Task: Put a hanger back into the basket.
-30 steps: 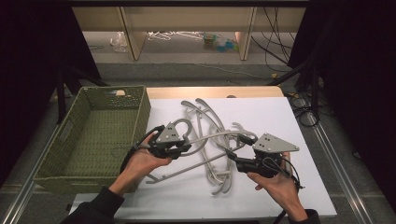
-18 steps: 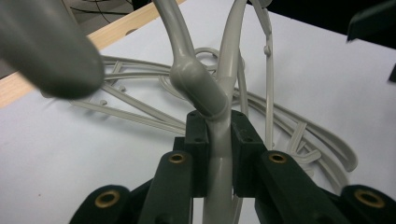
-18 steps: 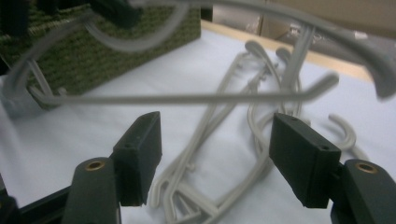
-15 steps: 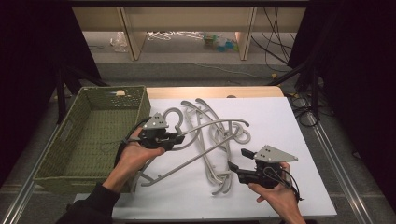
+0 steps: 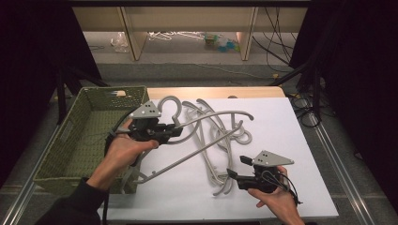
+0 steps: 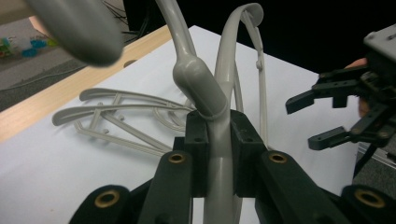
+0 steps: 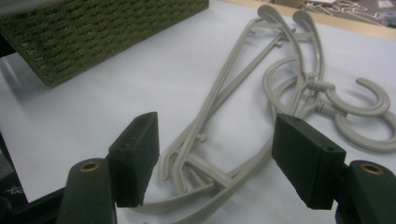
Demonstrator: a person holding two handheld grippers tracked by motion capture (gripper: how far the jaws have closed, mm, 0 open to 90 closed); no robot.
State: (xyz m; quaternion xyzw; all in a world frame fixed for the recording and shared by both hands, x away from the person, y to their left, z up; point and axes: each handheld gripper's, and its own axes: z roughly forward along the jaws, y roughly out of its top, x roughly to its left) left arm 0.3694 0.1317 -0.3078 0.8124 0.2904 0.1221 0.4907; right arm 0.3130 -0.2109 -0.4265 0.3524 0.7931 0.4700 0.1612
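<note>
My left gripper (image 5: 176,131) is shut on a grey plastic hanger (image 5: 187,157) near its hook and holds it tilted above the table. In the left gripper view the pads (image 6: 198,140) clamp the hanger's neck (image 6: 205,93). Several more grey hangers (image 5: 237,136) lie tangled on the white table top (image 5: 291,140). My right gripper (image 5: 237,166) hovers low at the front right, its jaws wide and just now opening further, nothing pressed between them. In the right gripper view the hanger pile (image 7: 299,84) lies beyond my right gripper (image 7: 217,158).
A green woven basket (image 5: 112,90) stands at the table's left edge, its near corner under the held hanger's lower end. The basket (image 7: 93,32) is at upper left in the right gripper view. A wooden strip (image 5: 211,91) runs along the far edge.
My left gripper has risen and drawn the hanger up and left toward the basket. My right gripper has sunk back toward the table's front, away from the lifted hanger.
</note>
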